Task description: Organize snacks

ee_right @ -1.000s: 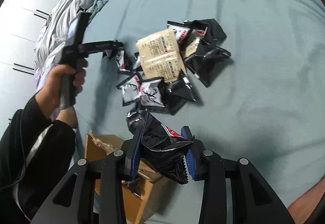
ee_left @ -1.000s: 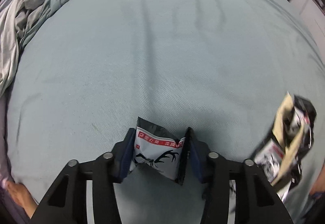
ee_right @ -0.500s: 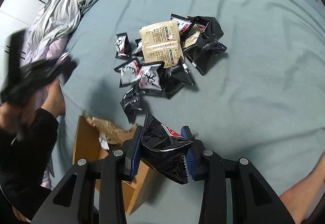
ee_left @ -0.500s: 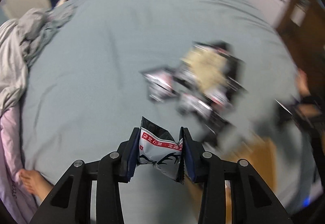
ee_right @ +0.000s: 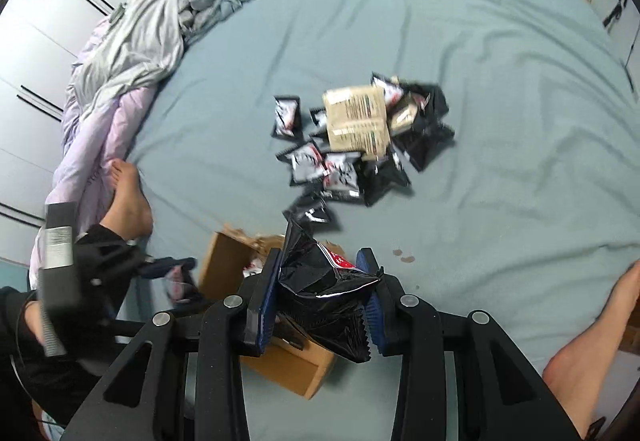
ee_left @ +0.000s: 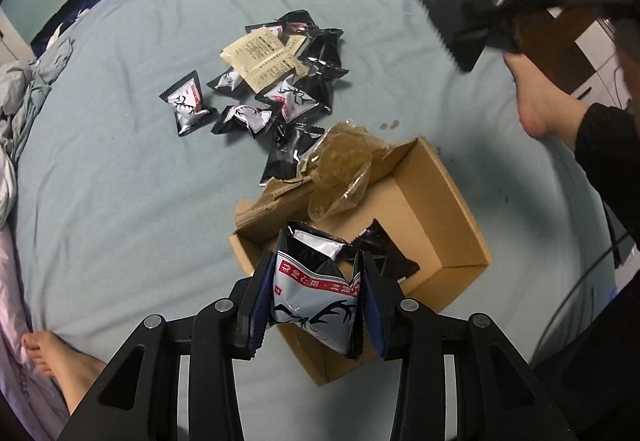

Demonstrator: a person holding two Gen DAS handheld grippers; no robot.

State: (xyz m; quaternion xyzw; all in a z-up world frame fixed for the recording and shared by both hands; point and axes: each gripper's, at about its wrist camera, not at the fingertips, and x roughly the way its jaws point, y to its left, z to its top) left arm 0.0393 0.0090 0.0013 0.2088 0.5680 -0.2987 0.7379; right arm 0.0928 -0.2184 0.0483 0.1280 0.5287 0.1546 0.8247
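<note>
Grey deer-print packet sits pinched between the left gripper pads above the cardboard box; the right gripper clamps a black packet over the box's edge.

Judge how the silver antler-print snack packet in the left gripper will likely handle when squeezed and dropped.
The packet buckles between the left gripper pads, so it is probably soft and light. Its glossy film may slip. Released over the cardboard box, it should land without rolling.
</note>
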